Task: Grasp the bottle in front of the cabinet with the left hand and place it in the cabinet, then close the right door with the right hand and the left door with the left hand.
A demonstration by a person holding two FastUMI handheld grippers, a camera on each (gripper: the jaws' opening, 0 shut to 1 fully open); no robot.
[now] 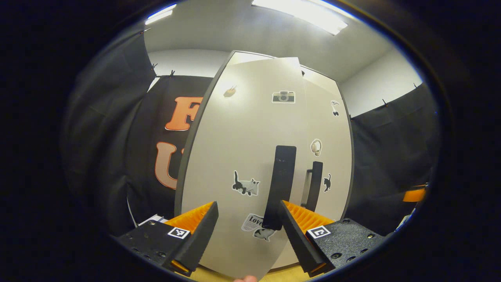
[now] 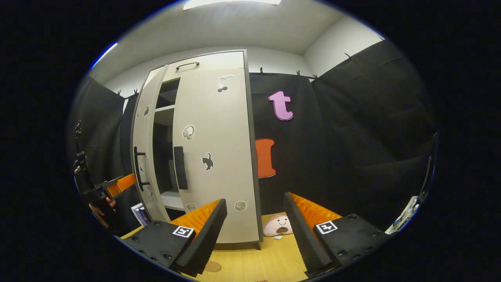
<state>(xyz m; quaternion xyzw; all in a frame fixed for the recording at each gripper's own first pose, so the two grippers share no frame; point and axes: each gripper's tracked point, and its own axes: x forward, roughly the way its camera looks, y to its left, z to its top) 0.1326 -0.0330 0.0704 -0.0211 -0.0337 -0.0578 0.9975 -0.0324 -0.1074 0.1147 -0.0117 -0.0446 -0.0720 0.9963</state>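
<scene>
A wooden bench (image 2: 250, 262) is seen nearest, a plush toy (image 2: 277, 226) lying beside the cabinet (image 2: 219, 156). The bottle cannot be made out. The left door (image 1: 242, 156) is ajar, the right door (image 2: 215, 149) nearly shut. Left tongs (image 1: 247, 225) and right tongs (image 2: 254, 223) are held wide apart, empty.

The left door (image 1: 238, 156) stands just ahead of the left tongs (image 1: 247, 219), blocking the way at 12 o'clock, its handle (image 1: 280, 182) between the spread fingers. In the right gripper view, a dark gap (image 2: 161, 156) between both doors stays passable at 10 o'clock.
</scene>
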